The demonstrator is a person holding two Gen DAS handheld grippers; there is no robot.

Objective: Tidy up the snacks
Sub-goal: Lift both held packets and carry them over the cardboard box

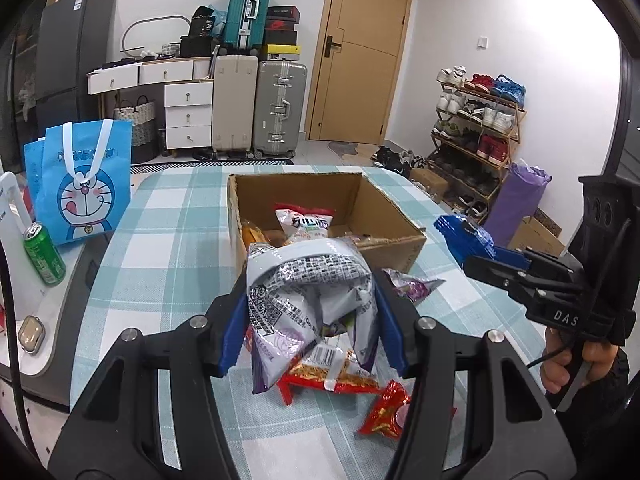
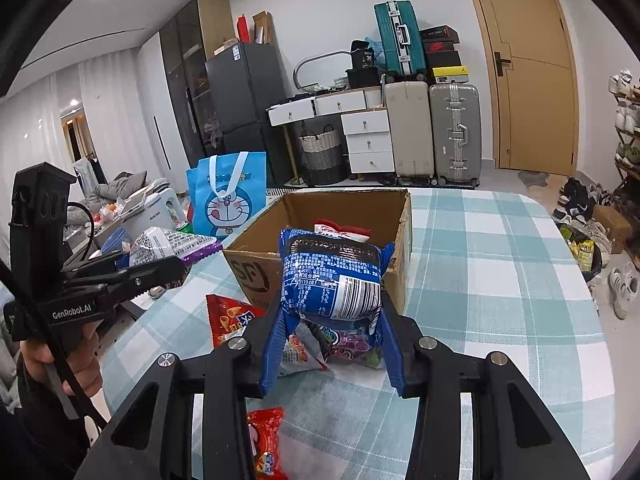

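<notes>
both tongs tilted down w/ packets

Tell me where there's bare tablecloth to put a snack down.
The checked tablecloth lies bare right of the cardboard box, out to the table's edge. Another bare strip runs between the box and the Doraemon bag. It is crowded in front of the box, where loose snack packets lie.

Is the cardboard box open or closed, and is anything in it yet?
Open: the cardboard box has no lid or flaps over its top, and snack packets already lie inside.
</notes>
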